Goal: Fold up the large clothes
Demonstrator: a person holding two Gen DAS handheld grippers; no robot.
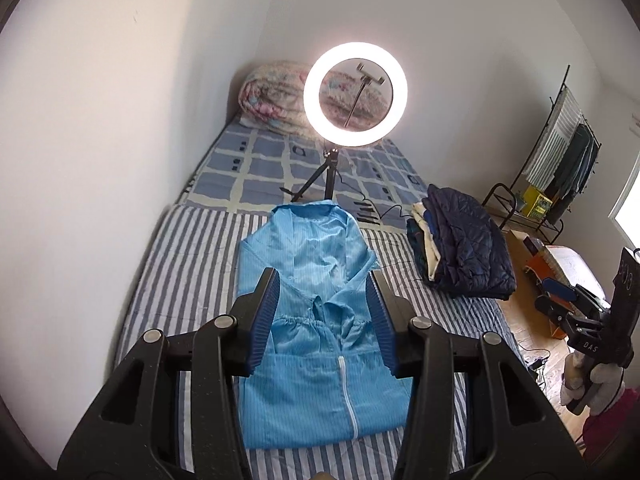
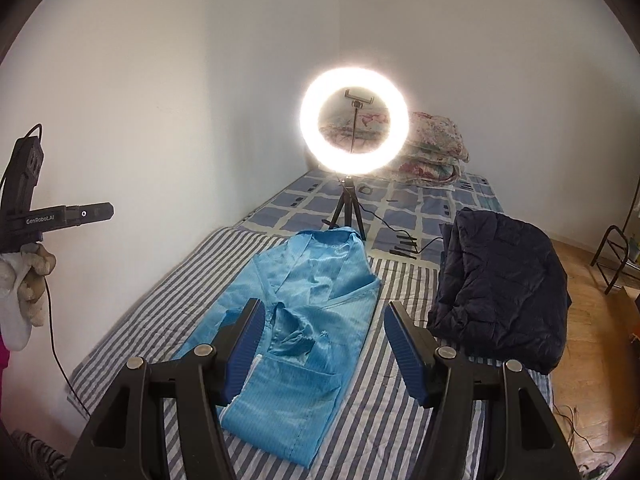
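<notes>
A: Fingers first. Left gripper [image 1: 325, 320], blue ribbed pads spread apart, nothing between them. Right gripper [image 2: 324, 346] same: jaws wide, empty, both held above the bed.

B: And the garment?

A: Light blue shiny zip-front coverall [image 1: 316, 320] lies flat along the grey-and-white striped sheet [image 1: 176, 272], collar end toward the lit ring light on its black tripod [image 1: 355, 94]. In the left view the white zipper runs down the middle. Sleeves look already folded in across the chest, so it reads as a long narrow panel. Neither gripper touches it.

B: So partly folded?

A: My read: yes, side folds done, lengthwise halving still left. Not yet a compact bundle.

B: Anything finished?

A: Stack of folded clothes topped by a dark navy quilted puffer jacket [image 2: 504, 284] sits on the right side of the bed, well apart from the coverall. Looks like done pieces, judging from how neatly it's stacked. Can't tell how many items are under it.

B: Rest of scene?

A: Rolled floral quilt [image 1: 276, 96] at the head of the bed against the wall, and a black clothes rack [image 1: 568, 152] by the far wall with garments hanging. Whether those count as remaining work, can't tell.
</notes>
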